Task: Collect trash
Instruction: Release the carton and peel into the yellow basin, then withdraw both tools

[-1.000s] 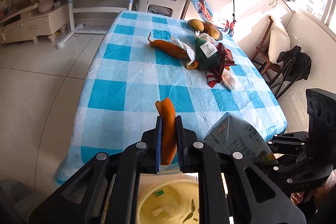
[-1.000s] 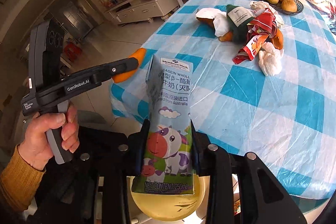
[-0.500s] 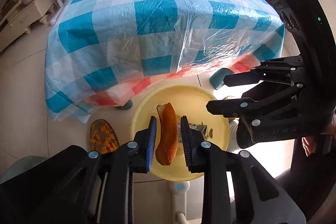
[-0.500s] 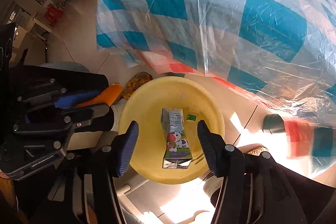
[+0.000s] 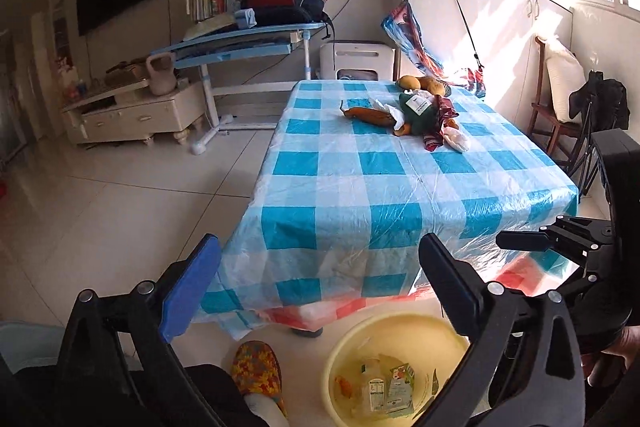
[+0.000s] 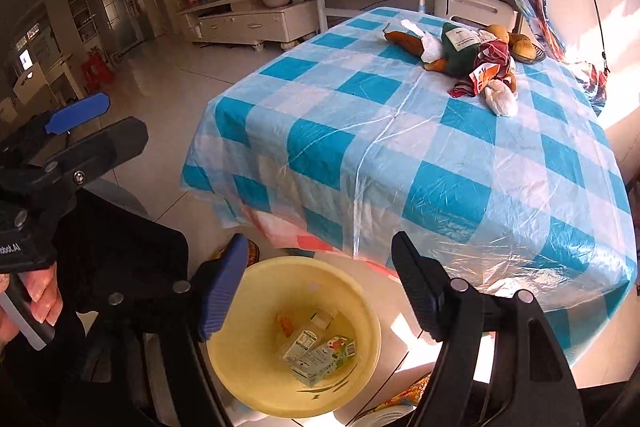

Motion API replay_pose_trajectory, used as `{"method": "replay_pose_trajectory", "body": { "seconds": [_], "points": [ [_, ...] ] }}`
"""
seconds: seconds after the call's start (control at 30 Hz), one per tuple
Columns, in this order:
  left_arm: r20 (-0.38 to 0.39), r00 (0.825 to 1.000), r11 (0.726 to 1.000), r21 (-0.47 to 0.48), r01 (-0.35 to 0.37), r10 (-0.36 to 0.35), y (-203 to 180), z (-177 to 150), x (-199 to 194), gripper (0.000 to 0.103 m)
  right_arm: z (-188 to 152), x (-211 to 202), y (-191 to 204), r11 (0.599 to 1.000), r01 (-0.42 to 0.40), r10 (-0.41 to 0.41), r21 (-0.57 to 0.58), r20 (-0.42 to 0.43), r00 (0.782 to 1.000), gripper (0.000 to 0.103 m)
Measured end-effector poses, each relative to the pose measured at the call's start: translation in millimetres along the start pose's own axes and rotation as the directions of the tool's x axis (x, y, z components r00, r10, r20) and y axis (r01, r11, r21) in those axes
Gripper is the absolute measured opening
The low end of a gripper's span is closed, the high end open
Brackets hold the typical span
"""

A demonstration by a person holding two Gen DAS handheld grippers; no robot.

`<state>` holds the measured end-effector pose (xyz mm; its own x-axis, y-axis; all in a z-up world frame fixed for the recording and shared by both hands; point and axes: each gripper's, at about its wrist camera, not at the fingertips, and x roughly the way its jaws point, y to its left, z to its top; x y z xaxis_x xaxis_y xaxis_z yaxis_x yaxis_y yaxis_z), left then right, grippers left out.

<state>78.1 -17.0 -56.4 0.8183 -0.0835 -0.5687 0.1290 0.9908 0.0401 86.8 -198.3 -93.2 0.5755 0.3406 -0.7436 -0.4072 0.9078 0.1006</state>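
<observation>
A yellow basin (image 5: 436,331) (image 6: 360,315) stands on the floor by the table's near edge. In it lie a milk carton (image 6: 324,353), a small bottle (image 6: 308,333) and an orange peel (image 6: 285,323). My left gripper (image 5: 320,259) is open and empty, held above the basin. My right gripper (image 6: 320,263) is open and empty, also above the basin. A pile of trash (image 5: 420,117) (image 6: 464,59) lies at the table's far end: orange peels, white tissues, a green bag and a red wrapper.
The table has a blue checked cloth (image 5: 380,187) under clear plastic. A fruit bowl (image 6: 516,41) stands behind the pile. A patterned slipper (image 5: 256,367) is on the floor left of the basin. A wooden chair (image 5: 556,107) stands to the right.
Both grippers have opened wide and tilted back up toward the table. The orange peel has dropped from the left gripper into the basin, where the milk carton lies.
</observation>
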Motion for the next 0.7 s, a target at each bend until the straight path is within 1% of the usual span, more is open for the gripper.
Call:
{"method": "replay_pose_trajectory", "body": {
  "seconds": [0.1,0.17,0.33,0.43,0.5,0.6,0.67,0.7],
  "points": [
    [0.019,0.999,0.999,-0.038,-0.037,0.038,8,1,-3,0.096,1,-2,-1,1.000,0.008,-0.008,-0.007,0.018,1.000,0.071],
    [0.041,0.998,0.996,-0.070,-0.049,0.052,14,3,-7,0.096,1,-5,0,1.000,0.018,-0.018,-0.004,0.026,0.999,0.071],
    [0.080,0.996,0.987,-0.157,-0.029,0.042,33,0,-13,0.096,2,-8,-5,0.999,0.040,-0.040,0.018,0.042,0.998,0.073],
    [0.101,0.995,0.980,-0.196,0.021,-0.001,39,-3,-15,0.096,3,-10,-6,0.998,0.049,-0.050,0.029,0.054,0.997,0.074],
    [0.107,0.994,0.978,-0.201,0.046,-0.024,39,-5,-15,0.096,3,-12,-6,0.998,0.053,-0.055,0.033,0.059,0.997,0.074],
    [0.110,0.994,0.983,-0.179,0.040,-0.021,35,-5,-16,0.096,3,-12,-6,0.998,0.057,-0.059,0.033,0.061,0.996,0.075],
    [0.096,0.995,0.986,-0.160,0.053,-0.038,31,-5,-14,0.096,3,-13,-6,0.998,0.058,-0.060,0.032,0.064,0.996,0.075],
    [0.089,0.996,0.988,-0.146,0.043,-0.030,29,-5,-13,0.096,3,-13,-6,0.998,0.058,-0.060,0.031,0.068,0.996,0.075]
  ]
}}
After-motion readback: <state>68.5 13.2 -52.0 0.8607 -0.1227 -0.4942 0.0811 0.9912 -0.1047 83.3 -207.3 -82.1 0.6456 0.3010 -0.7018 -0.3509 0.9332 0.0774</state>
